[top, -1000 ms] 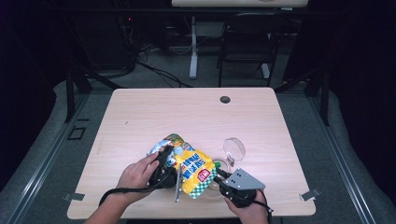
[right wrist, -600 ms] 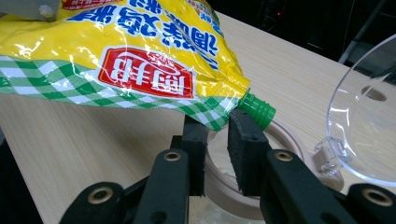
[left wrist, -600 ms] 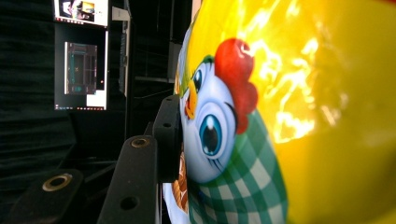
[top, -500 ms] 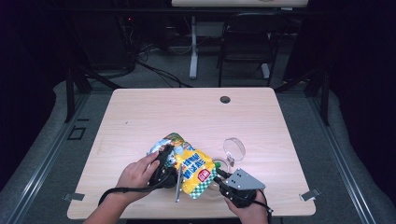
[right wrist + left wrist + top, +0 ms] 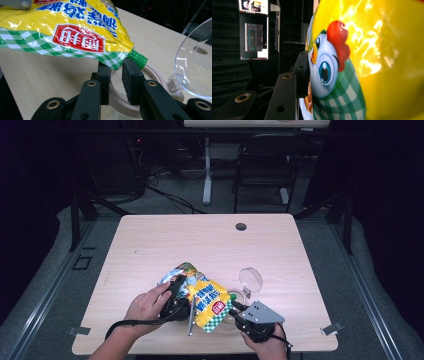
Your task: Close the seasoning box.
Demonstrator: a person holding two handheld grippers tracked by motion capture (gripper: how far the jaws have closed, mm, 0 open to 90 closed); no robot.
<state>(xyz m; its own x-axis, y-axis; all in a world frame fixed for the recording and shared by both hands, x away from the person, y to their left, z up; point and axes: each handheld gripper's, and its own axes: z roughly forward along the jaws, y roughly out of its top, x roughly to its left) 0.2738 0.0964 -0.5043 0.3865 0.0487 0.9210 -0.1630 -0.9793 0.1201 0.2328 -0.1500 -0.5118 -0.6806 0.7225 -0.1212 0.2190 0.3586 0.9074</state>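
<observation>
A yellow seasoning pouch (image 5: 209, 302) with a green checked bottom edge lies tilted near the front edge of the desk (image 5: 150, 245), held up between the person's two hands. The left tool (image 5: 176, 296) grips its upper end: in the left gripper view one black jaw presses flat against the printed side of the pouch (image 5: 362, 62) (the cartoon chicken sits just beside the pad), while the other jaw is hidden behind the bag.

The right tool (image 5: 236, 310) sits at the pouch's lower corner. In the right gripper view its two pads stand close together with the checked corner of the pouch (image 5: 75, 35) dipping into the narrow gap between them; whether they actually pinch the film I cannot tell. The green spout (image 5: 137, 59) juts out just past the right-hand pad, touching or nearly touching its top.

Directly below the spout and the pads is a beige round container (image 5: 120, 100) on the desk, with its clear hinged lid (image 5: 195, 67) swung open and standing upright to the right.
</observation>
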